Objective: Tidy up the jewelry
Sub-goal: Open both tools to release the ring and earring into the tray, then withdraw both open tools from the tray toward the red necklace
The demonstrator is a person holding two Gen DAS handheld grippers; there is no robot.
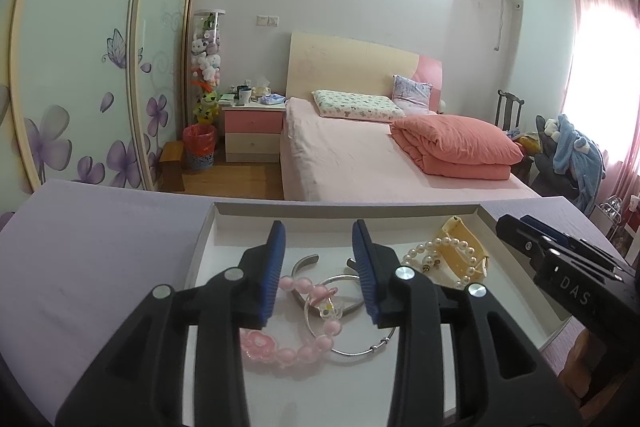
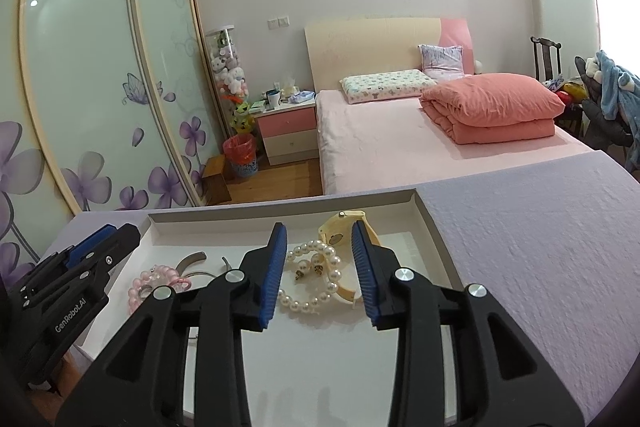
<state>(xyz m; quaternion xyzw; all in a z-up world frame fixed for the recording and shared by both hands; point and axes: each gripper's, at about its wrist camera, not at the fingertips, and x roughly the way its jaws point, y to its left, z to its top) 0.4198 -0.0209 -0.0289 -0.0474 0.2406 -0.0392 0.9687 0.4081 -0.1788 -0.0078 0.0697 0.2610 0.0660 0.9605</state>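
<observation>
A shallow white tray (image 1: 206, 233) lies on a lilac-covered table. My left gripper (image 1: 318, 227) hovers open over its left half. Below the gripper lie a pink bead bracelet (image 1: 288, 353), a thin silver bangle (image 1: 360, 351) and an open silver cuff (image 1: 304, 261). My right gripper (image 2: 318, 227) stands open over the right half, above a pearl bracelet (image 2: 334, 273), small earrings (image 2: 308, 270) and a yellow watch (image 2: 334, 233). Neither pair of pads touches anything. Each gripper also shows in the other's view: the right gripper (image 1: 532, 227) and the left gripper (image 2: 104, 235).
The lilac table cover (image 2: 520, 247) spreads wide to the right of the tray and also to its left (image 1: 100, 247). Beyond the table's far edge stand a pink bed (image 1: 380, 163), a nightstand (image 1: 252, 131) and a flowered wardrobe (image 1: 80, 87).
</observation>
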